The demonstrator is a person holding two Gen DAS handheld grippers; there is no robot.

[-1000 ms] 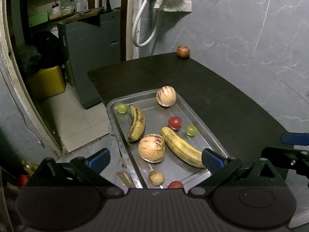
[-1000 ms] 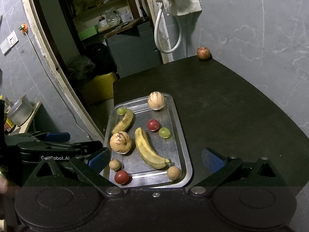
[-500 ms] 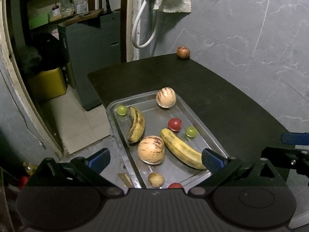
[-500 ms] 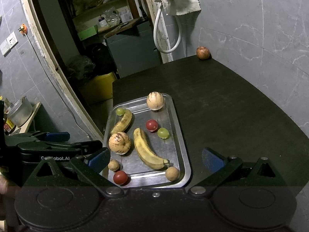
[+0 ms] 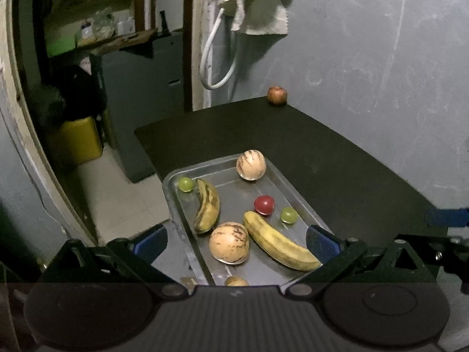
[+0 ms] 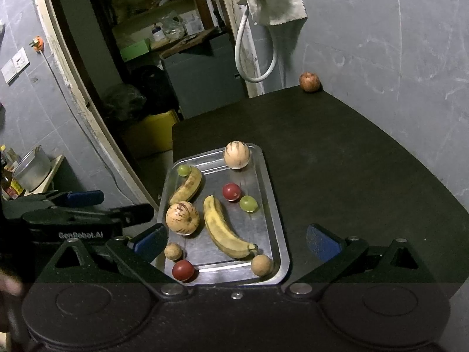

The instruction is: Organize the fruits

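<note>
A metal tray (image 6: 280, 228) (image 5: 171, 202) sits at the near left of a dark table (image 6: 351, 176). It holds two bananas (image 6: 225, 234) (image 6: 187, 189), two striped melons (image 6: 182, 218) (image 6: 236, 155), two red fruits (image 6: 231, 191) (image 6: 183, 270), two green fruits (image 6: 248, 204) (image 6: 183, 170) and two small brown fruits (image 6: 261, 265) (image 6: 173, 251). A red apple (image 6: 309, 81) (image 5: 277, 95) lies alone at the far table corner. My left gripper (image 5: 236, 240) and right gripper (image 6: 234, 239) are open and empty, above the tray's near end.
A grey wall (image 6: 395, 58) bounds the table on the right. A white hose and cloth (image 6: 263, 14) hang at the back. A doorway on the left shows a yellow bin (image 6: 152, 135), a grey cabinet (image 6: 202, 76) and shelves. The table's left edge drops to the floor.
Both views have shifted slightly; the tray sits a little lower and nearer in the left wrist view. No fruit has moved and both grippers stay open.
</note>
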